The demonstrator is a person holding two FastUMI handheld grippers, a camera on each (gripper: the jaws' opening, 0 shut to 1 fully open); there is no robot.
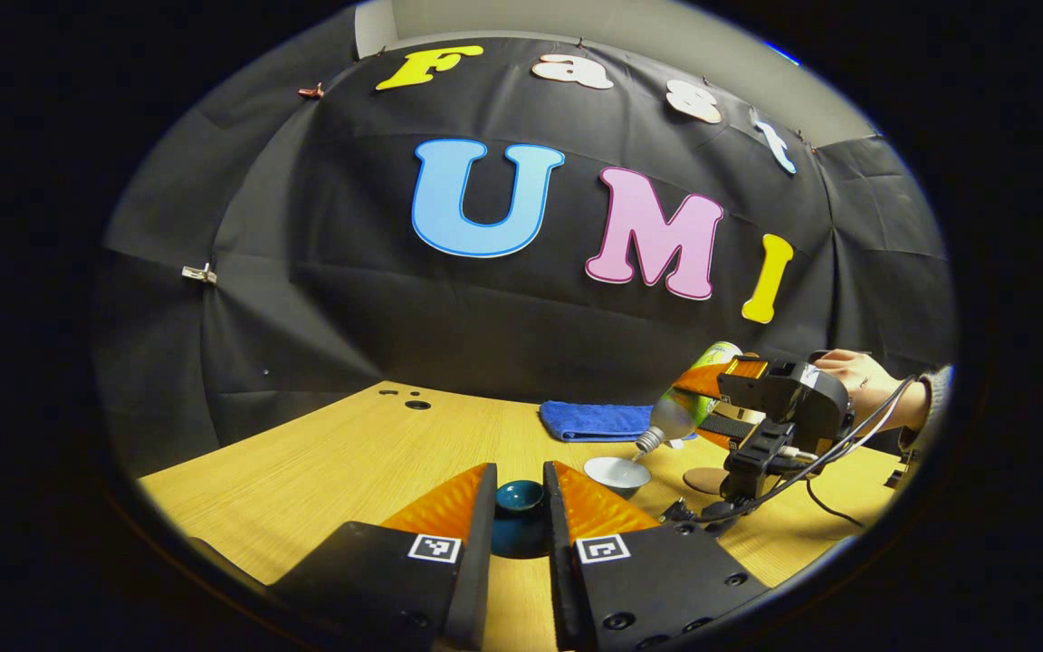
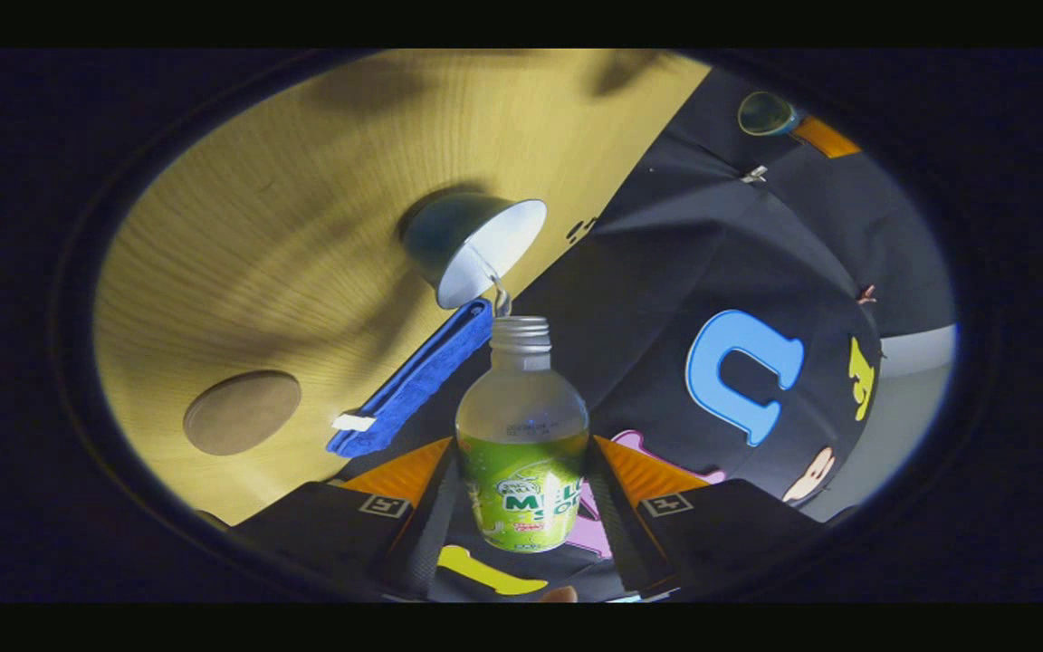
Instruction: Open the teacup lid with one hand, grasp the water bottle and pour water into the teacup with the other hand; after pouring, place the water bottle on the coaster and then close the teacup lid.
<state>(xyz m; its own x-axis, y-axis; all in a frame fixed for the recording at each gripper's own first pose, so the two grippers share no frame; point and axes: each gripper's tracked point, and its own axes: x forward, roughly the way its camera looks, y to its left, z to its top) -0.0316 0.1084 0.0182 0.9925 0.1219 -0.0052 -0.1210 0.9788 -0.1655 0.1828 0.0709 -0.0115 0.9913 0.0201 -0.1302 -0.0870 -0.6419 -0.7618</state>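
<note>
My left gripper (image 1: 520, 478) is shut on the dark teal teacup lid (image 1: 521, 509), held low over the wooden table (image 1: 349, 462). To its right stands the open teacup (image 1: 617, 473), white inside. My right gripper (image 2: 521, 445) is shut on the clear water bottle (image 2: 521, 398) with a green label. The bottle is uncapped and tilted, its mouth just above the teacup (image 2: 476, 249), and a thin stream of water (image 2: 502, 294) runs into the cup. From the left gripper view, the tilted bottle (image 1: 680, 412) and the right gripper (image 1: 713, 405) hang over the cup. The round brown coaster (image 2: 243, 412) lies bare beside the cup.
A folded blue cloth (image 1: 596, 421) lies behind the teacup near the back wall. A hand (image 1: 852, 373) holds the right gripper, and a cable (image 1: 834, 512) trails from it onto the table. The coaster (image 1: 704, 480) sits under that gripper.
</note>
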